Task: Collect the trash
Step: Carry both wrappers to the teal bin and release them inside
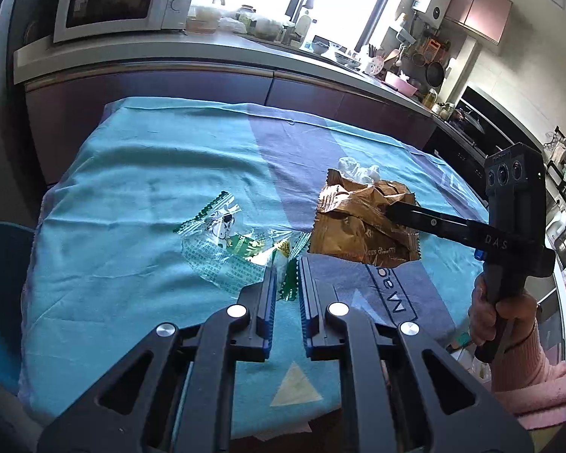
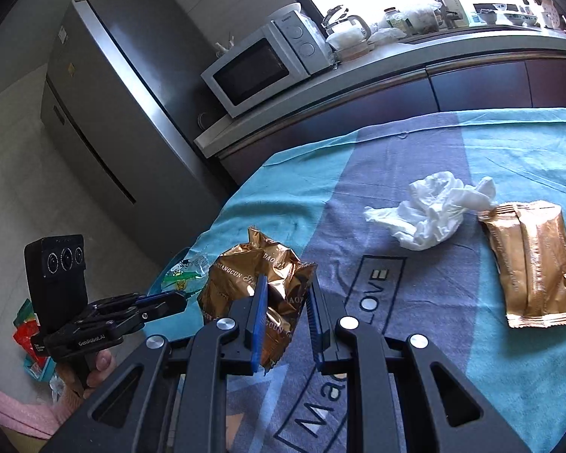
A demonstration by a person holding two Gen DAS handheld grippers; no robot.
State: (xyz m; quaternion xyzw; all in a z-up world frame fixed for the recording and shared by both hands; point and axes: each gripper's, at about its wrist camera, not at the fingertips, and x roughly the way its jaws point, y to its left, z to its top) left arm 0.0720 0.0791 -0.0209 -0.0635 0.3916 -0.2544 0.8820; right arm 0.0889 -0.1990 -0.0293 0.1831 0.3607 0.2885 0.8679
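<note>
Right gripper (image 2: 286,304) clamped on crumpled gold foil wrapper (image 2: 245,283); left gripper (image 1: 286,287) pinched on clear green-printed plastic wrapper (image 1: 230,249), both above blue tablecloth (image 1: 132,173). Grips best kept firm until bin reached.

The left gripper (image 1: 286,279) reaches over the blue and teal cloth (image 1: 139,173), and its jaws are closed on the edge of a clear wrapper with green print (image 1: 230,245). This wrapper hangs just left of a crumpled gold wrapper (image 1: 358,222). The right gripper (image 1: 392,213) comes in from the right of the gold wrapper and pinches it between nearly closed jaws. A hand (image 1: 498,317) in a pink sleeve (image 1: 547,385) holds this gripper's handle. A white crumpled tissue (image 1: 358,171) shows just behind the gold wrapper. Far behind it, on the kitchen counter (image 1: 207,47), stands a microwave (image 1: 124,0).
</note>
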